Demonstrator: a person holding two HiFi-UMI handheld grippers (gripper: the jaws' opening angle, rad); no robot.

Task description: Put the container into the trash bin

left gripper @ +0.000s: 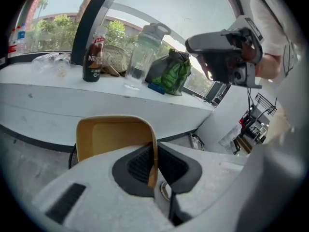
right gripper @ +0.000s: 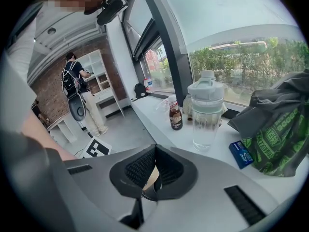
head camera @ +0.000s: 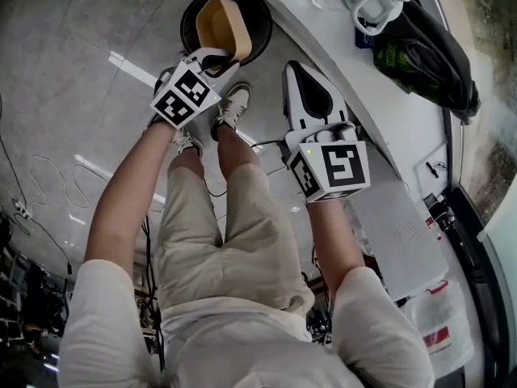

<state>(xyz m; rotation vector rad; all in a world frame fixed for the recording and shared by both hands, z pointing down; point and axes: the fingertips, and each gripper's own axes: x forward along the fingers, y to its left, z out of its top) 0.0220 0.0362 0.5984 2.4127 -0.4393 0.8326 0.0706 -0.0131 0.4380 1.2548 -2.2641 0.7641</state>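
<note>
Almost there: the left gripper's (head camera: 218, 57) jaws pinch one wall of the tan rounded-square container (head camera: 223, 23), hanging just beyond them over the round black trash bin (head camera: 260, 35), unreleased; the right gripper's (right gripper: 154, 152) jaws are closed, empty.

The trash bin (head camera: 191, 16) stands on the floor (head camera: 73, 63) just beside the table's (head camera: 323, 35) curved edge. The container (head camera: 222, 24) is over the bin's opening, one wall between the jaws of the left tool (head camera: 220, 55), and the right tool (head camera: 297, 75) is to its right at the table's edge. On the table, the shaker bottle (right gripper: 205, 112) stands between the coffee bottle (right gripper: 174, 114) to its left and the bag (right gripper: 273, 129) to its right. The small box (right gripper: 240, 154) lies before the bag, nearer the edge.
</note>
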